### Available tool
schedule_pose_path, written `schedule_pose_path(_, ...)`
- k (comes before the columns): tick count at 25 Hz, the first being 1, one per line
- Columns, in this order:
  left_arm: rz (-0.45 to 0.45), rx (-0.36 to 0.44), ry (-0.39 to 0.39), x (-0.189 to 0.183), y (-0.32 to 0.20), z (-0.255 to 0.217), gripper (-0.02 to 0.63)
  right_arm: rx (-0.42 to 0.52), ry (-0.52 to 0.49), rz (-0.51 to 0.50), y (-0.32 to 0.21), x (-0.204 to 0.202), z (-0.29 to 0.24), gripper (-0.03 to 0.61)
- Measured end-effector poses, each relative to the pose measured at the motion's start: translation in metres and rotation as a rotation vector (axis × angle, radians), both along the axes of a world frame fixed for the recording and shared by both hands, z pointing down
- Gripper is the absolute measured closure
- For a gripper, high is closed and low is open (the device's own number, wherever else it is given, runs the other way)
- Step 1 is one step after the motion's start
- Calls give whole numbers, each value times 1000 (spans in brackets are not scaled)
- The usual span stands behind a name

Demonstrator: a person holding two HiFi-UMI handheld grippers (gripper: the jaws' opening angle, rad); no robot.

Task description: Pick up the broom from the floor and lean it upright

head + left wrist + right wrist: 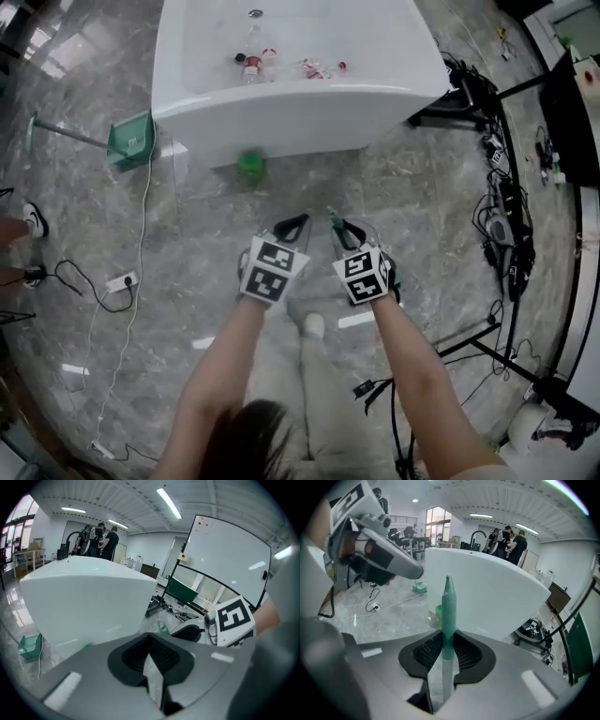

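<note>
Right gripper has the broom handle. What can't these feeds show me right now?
- Broom head: in no view. The right gripper view shows only the broom handle between the pads of the right gripper, with the shaft cut off by the gripper body. In the head view, grippers and arms cover what is below.
- Green object beside the white table: blurred in the head view, unidentifiable.
- Bottles on the table: labels too small in the head view.
</note>
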State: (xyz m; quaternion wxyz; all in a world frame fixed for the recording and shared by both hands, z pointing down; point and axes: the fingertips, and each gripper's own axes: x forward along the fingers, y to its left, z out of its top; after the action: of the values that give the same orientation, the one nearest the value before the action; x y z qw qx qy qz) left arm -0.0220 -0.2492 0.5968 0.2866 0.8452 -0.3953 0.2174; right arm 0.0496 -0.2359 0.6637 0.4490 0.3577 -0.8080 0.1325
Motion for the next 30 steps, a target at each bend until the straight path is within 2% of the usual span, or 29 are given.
schedule_pose_path(3, -9, 40, -2, -9, -22, -16, 615, 68, -55, 74, -38, -5, -31, 492)
schedule_pose_path(12, -34, 113, -33, -22, -79, -41, 615, 199, -182, 199, -139, -16, -100, 492)
schedule_pose_path(20, -92, 126, -51, -24, -122, -53, 615, 220, -237, 232, -201, -30, -123, 491)
schedule_pose_path(30, -143, 148, -37, -22, -165, -66, 615, 221, -242, 246, -255, -41, -124, 489)
